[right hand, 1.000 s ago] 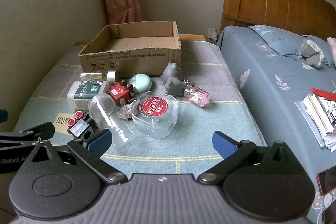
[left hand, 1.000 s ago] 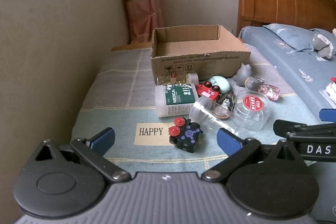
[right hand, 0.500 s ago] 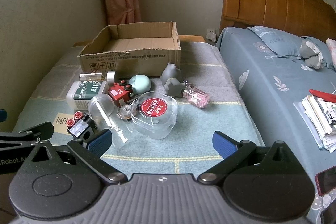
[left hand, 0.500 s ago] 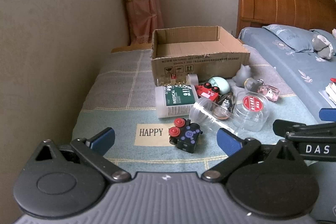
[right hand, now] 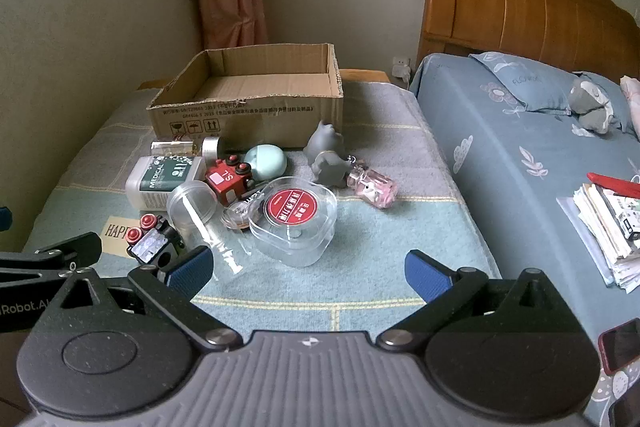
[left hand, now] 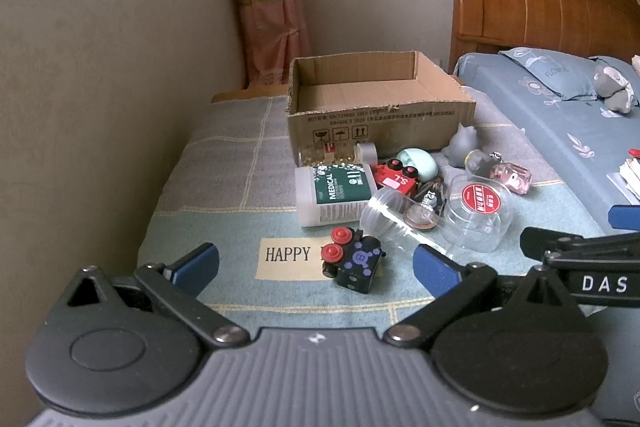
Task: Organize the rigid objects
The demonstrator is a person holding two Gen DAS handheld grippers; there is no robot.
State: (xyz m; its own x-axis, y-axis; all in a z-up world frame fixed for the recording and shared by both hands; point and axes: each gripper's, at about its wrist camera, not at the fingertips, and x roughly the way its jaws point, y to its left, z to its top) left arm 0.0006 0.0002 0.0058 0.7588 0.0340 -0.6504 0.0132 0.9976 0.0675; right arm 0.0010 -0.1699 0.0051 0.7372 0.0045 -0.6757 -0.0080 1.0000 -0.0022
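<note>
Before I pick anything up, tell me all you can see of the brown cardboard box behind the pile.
The brown cardboard box is a shallow, open-topped tray of corrugated card with ragged cut edges. It sits upright on the grey-and-blue checked blanket, at the far side of the clutter. Its front wall carries black printed text and three handling symbols. What shows of its floor is bare. A clear bottle with gold contents lies close against its front wall; whether they touch is unclear.

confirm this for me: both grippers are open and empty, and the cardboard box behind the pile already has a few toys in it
Not quite. The cardboard box is empty; the right wrist view shows its bare floor. The rest holds: the left gripper and right gripper are open and empty, and the box sits behind the pile.
</note>
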